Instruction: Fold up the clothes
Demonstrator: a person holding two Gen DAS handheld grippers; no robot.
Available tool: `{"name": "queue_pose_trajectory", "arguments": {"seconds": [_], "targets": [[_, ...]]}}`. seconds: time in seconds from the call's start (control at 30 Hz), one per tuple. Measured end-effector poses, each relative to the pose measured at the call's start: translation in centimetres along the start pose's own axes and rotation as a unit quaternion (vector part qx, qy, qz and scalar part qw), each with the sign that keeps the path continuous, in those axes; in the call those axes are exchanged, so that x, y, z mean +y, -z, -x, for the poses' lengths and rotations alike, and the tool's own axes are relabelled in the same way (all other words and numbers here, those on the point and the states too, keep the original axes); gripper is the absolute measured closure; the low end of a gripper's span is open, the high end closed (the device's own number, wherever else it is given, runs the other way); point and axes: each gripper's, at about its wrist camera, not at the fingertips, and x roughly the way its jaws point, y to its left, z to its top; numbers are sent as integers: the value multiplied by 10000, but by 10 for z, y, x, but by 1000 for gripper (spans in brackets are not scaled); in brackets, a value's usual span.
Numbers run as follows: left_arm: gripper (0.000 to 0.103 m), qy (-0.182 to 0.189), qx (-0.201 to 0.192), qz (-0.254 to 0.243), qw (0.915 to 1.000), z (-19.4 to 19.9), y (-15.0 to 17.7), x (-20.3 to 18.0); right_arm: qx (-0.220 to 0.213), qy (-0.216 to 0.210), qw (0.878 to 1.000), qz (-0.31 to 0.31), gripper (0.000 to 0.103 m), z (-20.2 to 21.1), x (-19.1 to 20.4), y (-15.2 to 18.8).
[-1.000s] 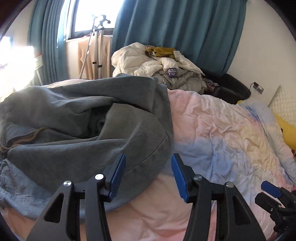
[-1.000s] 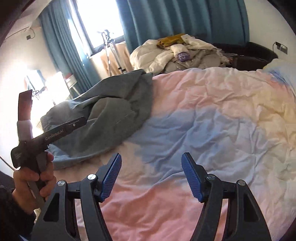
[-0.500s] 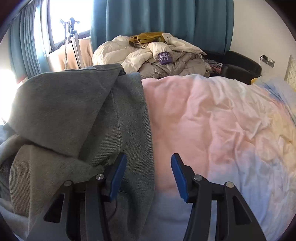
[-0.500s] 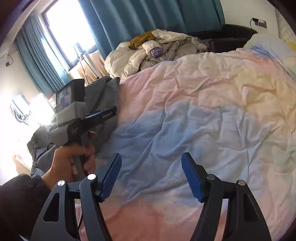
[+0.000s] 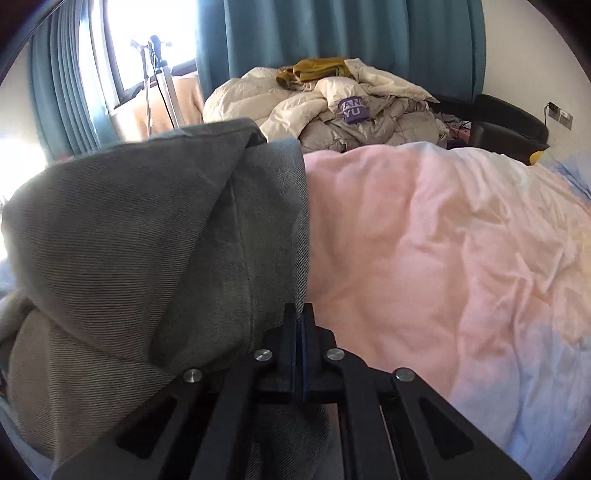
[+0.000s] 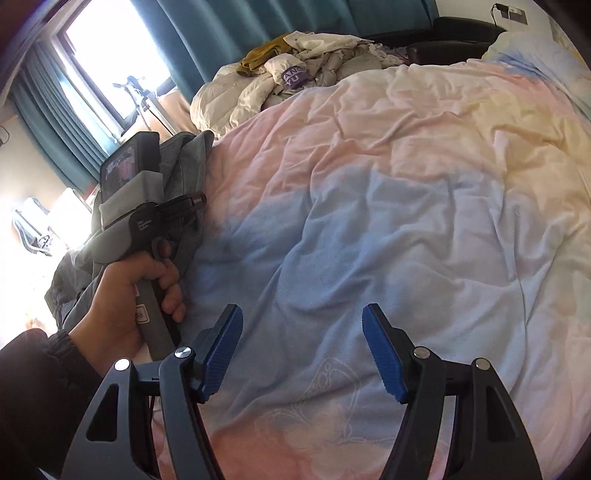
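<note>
The left gripper (image 5: 298, 325) was open a moment ago and has now closed on the right edge of the grey garment (image 5: 155, 236), with the fabric pinched between its blue pads (the hem is caught just at the tips). I judge the fold can begin now, by lifting or pulling this edge. The right gripper (image 6: 302, 349) stands wide and holds nothing, above the bare duvet (image 6: 406, 206). The garment lies bunched on the left side of the bed, so it probably needs spreading first. Beside it, a hand (image 6: 129, 295) holds the left tool. Farther away, a heap of pale jackets (image 5: 332, 107) lies behind the bed, then a tripod (image 5: 155, 74) and blue curtains (image 5: 332, 33).
</note>
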Motion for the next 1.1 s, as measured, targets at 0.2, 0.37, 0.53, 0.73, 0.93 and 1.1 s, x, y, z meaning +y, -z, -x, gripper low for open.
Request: {"name": "queue_pose_trajectory", "arguments": {"seconds": [0.2,0.37,0.53,0.73,0.93,1.1], "targets": [[102,453,-368,25,9983,87,5,17,-197,31,9995,251,35,15,15,3],[102,686,-566,4,9960,160,16,36,-328,43,9991,261,35,32,18,5],[102,978,-719,-150,9925,225,42,56,-524,-31,9983,257,35,53,22,9],[102,1384,-600,-226,9883,272,95,71,-518,-184,9984,128,35,68,23,18],[102,1427,-337,-34,9892,264,140,77,-189,-708,9968,-307,35,58,12,25],[102,1623,-307,162,9861,255,146,82,-47,-1087,9913,-736,39,24,10,12]]}}
